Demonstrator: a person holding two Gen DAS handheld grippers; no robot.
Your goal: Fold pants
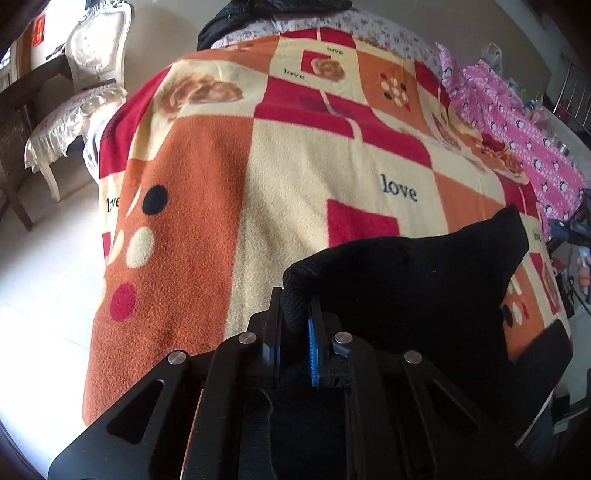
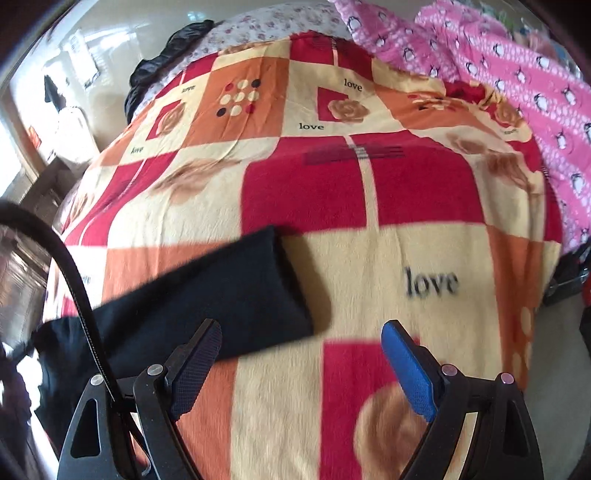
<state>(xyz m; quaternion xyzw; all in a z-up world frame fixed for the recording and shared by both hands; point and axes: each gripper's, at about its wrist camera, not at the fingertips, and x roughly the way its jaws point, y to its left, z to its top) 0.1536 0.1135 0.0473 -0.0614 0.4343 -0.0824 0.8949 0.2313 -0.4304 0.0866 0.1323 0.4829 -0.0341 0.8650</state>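
The black pants (image 1: 413, 280) lie on a bed blanket (image 1: 295, 166) patterned in red, orange and cream. My left gripper (image 1: 295, 295) is shut on a bunched edge of the pants, and dark cloth fills the gap between its pads. In the right wrist view one end of the pants (image 2: 221, 295) stretches from the left edge toward the middle, folded flat. My right gripper (image 2: 301, 332) stands open just right of that end, with only blanket between its fingers. Its left finger (image 2: 201, 354) lies close beside the cloth; contact cannot be told.
A pink penguin-print cloth (image 2: 498, 74) is heaped along the bed's far right side. A black garment (image 1: 221, 26) lies at the bed's far end. A white chair (image 1: 81, 92) stands on the floor left of the bed. A black cable (image 2: 74, 277) arcs past my right gripper.
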